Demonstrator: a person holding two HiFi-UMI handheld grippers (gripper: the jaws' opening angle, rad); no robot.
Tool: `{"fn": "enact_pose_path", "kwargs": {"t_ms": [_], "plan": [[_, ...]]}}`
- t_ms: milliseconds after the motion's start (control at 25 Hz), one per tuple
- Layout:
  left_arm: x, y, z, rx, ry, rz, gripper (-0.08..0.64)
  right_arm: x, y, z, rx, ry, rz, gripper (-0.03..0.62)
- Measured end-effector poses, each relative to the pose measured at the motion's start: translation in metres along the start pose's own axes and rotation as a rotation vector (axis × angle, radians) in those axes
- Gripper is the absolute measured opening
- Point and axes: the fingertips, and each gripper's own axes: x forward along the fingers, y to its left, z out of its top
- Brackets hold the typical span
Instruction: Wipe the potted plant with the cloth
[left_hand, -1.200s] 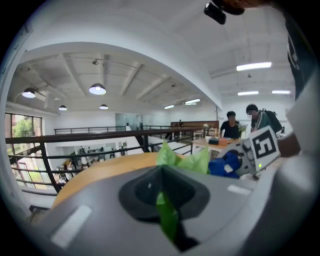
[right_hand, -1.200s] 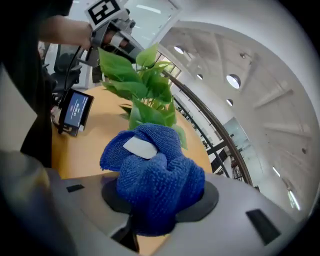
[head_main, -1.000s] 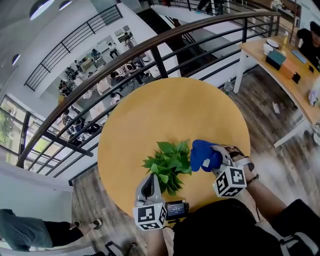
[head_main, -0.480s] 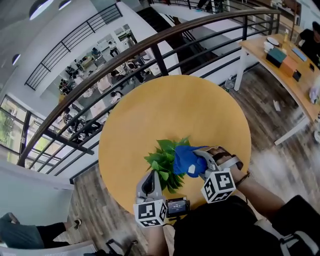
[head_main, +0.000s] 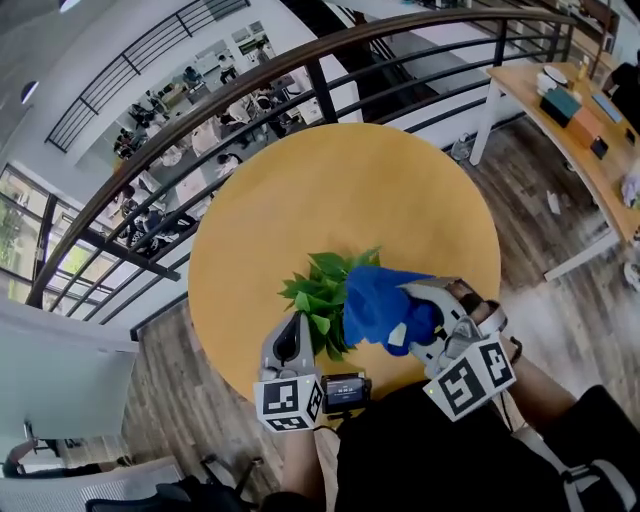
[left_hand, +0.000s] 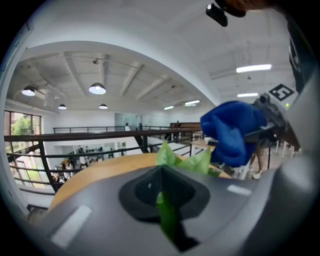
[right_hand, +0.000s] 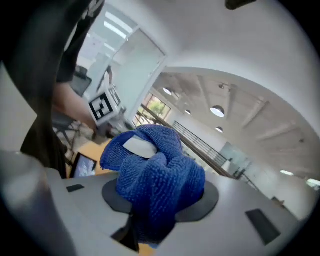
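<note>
Left gripper pinched 1 leaf, right gripper clamped the cloth (bunched thick); a hard swipe risked tearing that leaf.

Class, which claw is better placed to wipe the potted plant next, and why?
Right. The right claw is shut on the blue cloth, close by the potted plant. The left claw is shut on a leaf, with no cloth.

A round wooden table stands by a dark railing on plank floor.
</note>
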Motion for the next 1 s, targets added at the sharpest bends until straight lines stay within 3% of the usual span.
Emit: {"fn": "enact_pose_path", "kwargs": {"t_ms": [80,160,320,640,720,920,1000], "plan": [[0.001,-0.001,0.000,-0.009,-0.001,0.002,0.000,0.008,0.035,0.016,0.072,-0.069,0.153,0.173],[0.001,0.000,-0.001,-0.011,0.001,0.005,0.000,0.023,0.068,-0.001,0.063,-0.018,0.240,0.173],[0.000,0.002,-0.002,-0.001,0.008,0.009,0.000,0.043,0.101,-0.081,-0.020,0.197,0.250,0.173],[0.001,0.002,-0.002,0.001,0.014,0.014,0.000,0.027,0.116,-0.209,0.077,0.516,0.275,0.173],[-0.001,0.002,-0.003,0.002,0.016,0.013,0.000,0.020,0.114,-0.206,0.089,0.493,0.279,0.173],[0.000,0.001,-0.004,0.002,0.023,0.015,0.000,0.006,0.070,-0.118,0.212,0.160,0.224,0.173],[0.000,0.000,-0.004,0.002,0.021,0.014,0.000,0.013,0.059,-0.100,0.260,0.105,0.194,0.173]]}}
